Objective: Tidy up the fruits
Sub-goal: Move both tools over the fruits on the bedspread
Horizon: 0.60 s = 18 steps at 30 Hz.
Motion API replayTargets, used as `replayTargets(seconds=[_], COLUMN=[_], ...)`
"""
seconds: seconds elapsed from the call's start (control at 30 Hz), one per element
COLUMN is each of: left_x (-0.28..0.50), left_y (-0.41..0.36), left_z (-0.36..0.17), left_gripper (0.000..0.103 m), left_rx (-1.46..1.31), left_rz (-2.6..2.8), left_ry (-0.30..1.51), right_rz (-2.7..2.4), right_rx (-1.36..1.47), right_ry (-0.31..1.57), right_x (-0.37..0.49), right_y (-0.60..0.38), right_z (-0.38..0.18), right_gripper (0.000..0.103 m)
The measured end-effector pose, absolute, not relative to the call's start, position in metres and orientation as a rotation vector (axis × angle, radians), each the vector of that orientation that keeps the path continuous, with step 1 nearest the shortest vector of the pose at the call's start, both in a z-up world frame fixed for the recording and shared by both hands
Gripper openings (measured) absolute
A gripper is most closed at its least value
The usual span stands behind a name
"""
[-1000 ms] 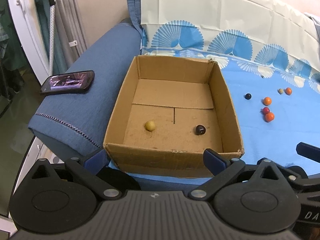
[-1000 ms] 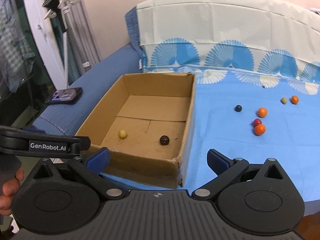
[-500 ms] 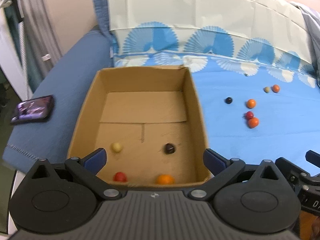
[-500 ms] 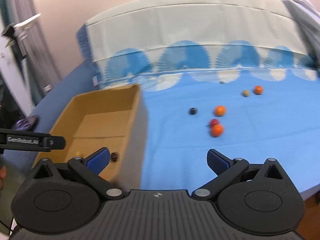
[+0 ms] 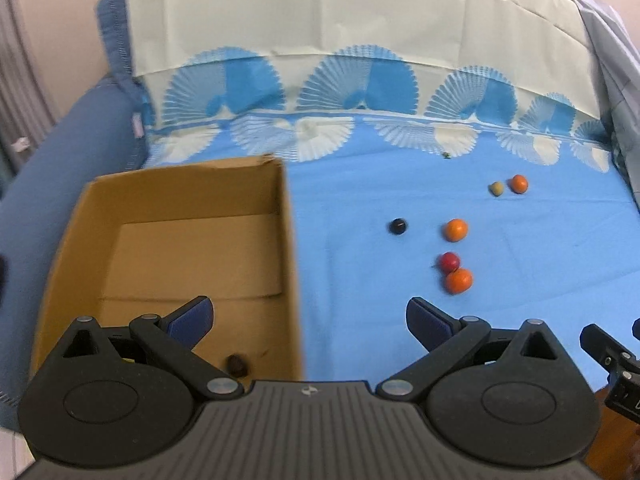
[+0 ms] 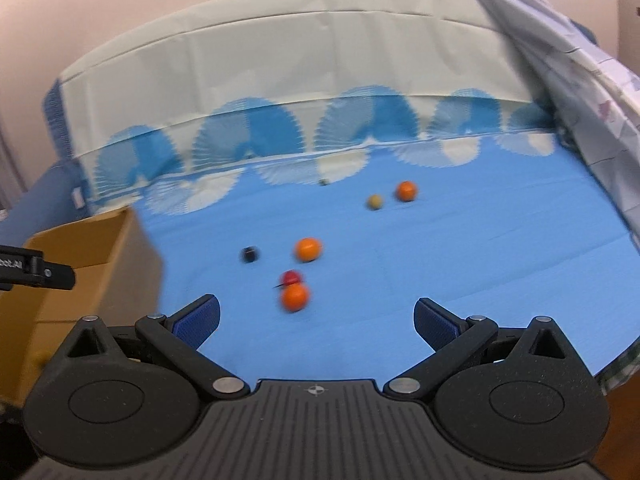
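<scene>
**Round fruit, wide jaws: roll-away risk**

Both tongs are spread and hold nothing. The right tongs (image 6: 316,318) hover just short of the nearest orange (image 6: 295,297), which touches a red fruit (image 6: 292,277) just beyond it. A closing jaw will likely nudge the red one, or squeeze the orange out, and either may roll across the blue cloth (image 6: 460,264).

The fruit are round, with no long axis or heading to align to.

The left tongs (image 5: 310,316) straddle the right wall of the box (image 5: 292,240), and a dark fruit (image 5: 237,364) lies inside by the left finger.
</scene>
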<state>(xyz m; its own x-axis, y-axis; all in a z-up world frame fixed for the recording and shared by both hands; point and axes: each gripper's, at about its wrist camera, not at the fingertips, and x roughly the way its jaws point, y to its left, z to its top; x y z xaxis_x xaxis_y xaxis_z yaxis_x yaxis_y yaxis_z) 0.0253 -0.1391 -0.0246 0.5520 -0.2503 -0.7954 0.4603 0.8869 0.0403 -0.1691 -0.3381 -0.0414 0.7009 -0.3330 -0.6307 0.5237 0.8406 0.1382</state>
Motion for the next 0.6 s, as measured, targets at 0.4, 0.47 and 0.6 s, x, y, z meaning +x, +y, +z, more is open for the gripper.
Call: replayTargets(seconds=[0.4,0.47,0.6], left_x=[0.123,0.139,0.168], left_y=[-0.263,-0.281,-0.31], left_z=[-0.116,-0.134,-0.172], left_gripper=[0.103,0.103,0.103], left_rx=[0.322,0.338,0.364], left_rz=[-0.454,-0.457,-0.455], left_ry=[0.994,1.008,1.048], right_rz=[-0.607,-0.626,-0.636], right_rx=[0.301,0.299,0.322], right_ry=[0.624,0.627,0.633], right_x=[-0.103,-0.08,-0.032], right_y=[-0.467,-0.495,-0.554], right_z=[-0.105,-0.119,-0.151], right_gripper=[0.102,0.102,0.102])
